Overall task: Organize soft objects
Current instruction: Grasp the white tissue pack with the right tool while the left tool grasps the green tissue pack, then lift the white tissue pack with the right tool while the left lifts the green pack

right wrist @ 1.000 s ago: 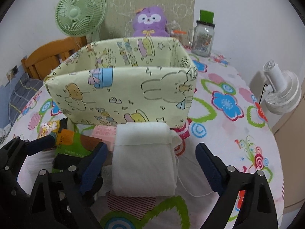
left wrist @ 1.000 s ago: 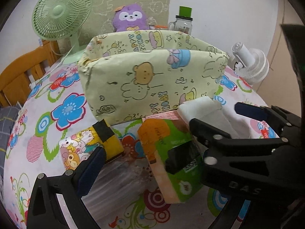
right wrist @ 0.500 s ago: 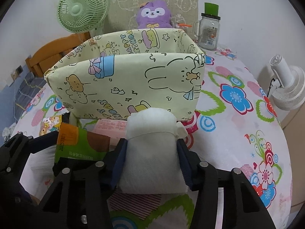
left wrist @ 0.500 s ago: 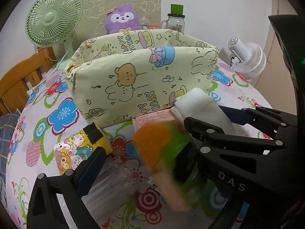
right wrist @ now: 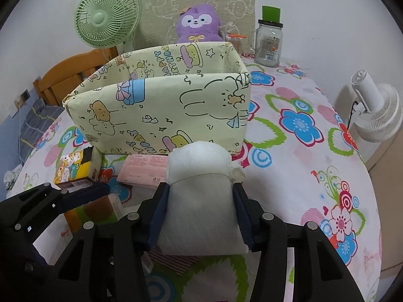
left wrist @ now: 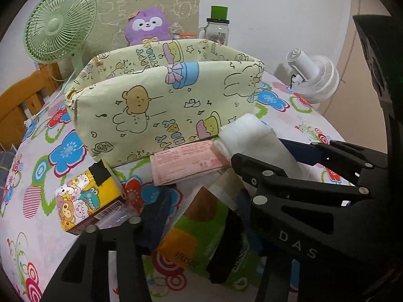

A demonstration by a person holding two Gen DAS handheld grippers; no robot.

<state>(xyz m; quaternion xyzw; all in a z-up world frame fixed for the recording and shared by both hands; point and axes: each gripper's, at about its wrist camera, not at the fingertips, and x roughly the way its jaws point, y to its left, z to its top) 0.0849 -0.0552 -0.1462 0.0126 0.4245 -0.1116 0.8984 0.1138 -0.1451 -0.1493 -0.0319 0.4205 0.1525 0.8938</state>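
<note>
My left gripper (left wrist: 199, 214) is shut on a green and orange soft pack (left wrist: 199, 234) and holds it just in front of the camera. My right gripper (right wrist: 200, 216) is shut on a white soft pouch (right wrist: 201, 201), also seen in the left wrist view (left wrist: 254, 138). A pale yellow cartoon-print fabric box (left wrist: 161, 105) (right wrist: 161, 110) stands open behind both. A pink flat pack (left wrist: 186, 161) (right wrist: 144, 168) and a yellow cartoon pack (left wrist: 85, 196) (right wrist: 73, 166) lie on the floral tablecloth (right wrist: 297, 176) in front of the box.
A green fan (right wrist: 108, 15), a purple plush toy (right wrist: 199, 22) and a glass jar with a green lid (right wrist: 268, 40) stand behind the box. A white fan (right wrist: 377, 110) is at the right edge. A wooden chair (right wrist: 70, 75) is at the left.
My left gripper has closed on the green and orange pack and lifted it. My right gripper has closed on the white pouch and raised it a little.
</note>
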